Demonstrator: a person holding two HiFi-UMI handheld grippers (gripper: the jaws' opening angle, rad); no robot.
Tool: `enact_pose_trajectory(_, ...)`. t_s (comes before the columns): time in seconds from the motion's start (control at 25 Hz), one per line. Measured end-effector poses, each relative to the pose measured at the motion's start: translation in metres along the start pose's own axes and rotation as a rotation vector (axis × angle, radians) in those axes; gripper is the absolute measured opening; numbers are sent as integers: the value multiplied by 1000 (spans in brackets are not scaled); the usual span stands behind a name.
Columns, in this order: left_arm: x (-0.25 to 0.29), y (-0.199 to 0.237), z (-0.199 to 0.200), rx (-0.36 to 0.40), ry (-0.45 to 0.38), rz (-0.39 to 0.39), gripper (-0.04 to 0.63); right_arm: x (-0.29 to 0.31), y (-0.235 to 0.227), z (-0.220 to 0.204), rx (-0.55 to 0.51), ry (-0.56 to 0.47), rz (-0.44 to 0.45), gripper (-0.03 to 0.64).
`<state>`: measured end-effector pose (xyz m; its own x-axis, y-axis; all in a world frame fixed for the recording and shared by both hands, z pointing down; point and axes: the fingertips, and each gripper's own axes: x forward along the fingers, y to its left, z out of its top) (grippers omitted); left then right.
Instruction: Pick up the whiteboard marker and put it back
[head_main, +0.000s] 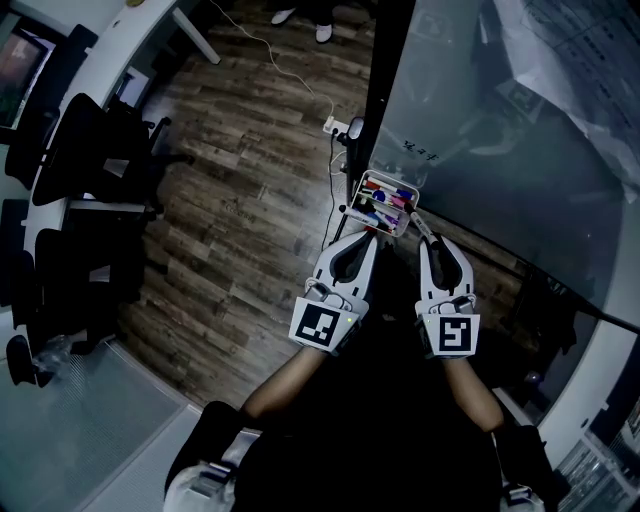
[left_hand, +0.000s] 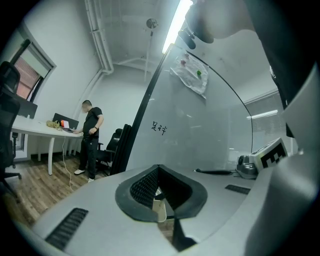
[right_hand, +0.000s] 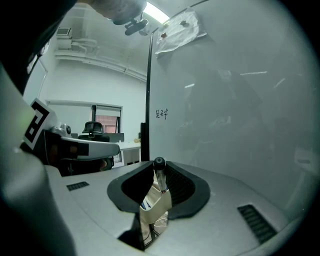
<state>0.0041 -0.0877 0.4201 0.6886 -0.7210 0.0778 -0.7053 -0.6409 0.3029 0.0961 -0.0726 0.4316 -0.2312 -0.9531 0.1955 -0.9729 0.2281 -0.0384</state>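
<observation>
A dark whiteboard marker is clamped in my right gripper, its capped end sticking out past the jaws toward the board. The right gripper view shows that marker upright between the pads. Just ahead hangs a white marker tray with several coloured markers, fixed at the glass whiteboard's lower edge. The tray shows below the held marker. My left gripper sits beside the right one, close to the tray, jaws shut with nothing between them.
Small writing is on the whiteboard. A person stands at a white desk in the far corner. Black office chairs stand to the left on the wood floor, and a cable with a plug strip lies near the board's frame.
</observation>
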Motion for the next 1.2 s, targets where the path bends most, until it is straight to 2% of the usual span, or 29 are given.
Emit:
enact_pose_trajectory(0.68,10,8,-2,6,28,16,8,16,-4,-12,13,39,14,86)
enact_pose_trajectory(0.84,12,9,0,1,17,17,8,17,-5,-18,-12,70,19,86)
enact_pose_trajectory(1.2,15,11,0,-4,15,16,8,23,-5,-16,16,50,21,86)
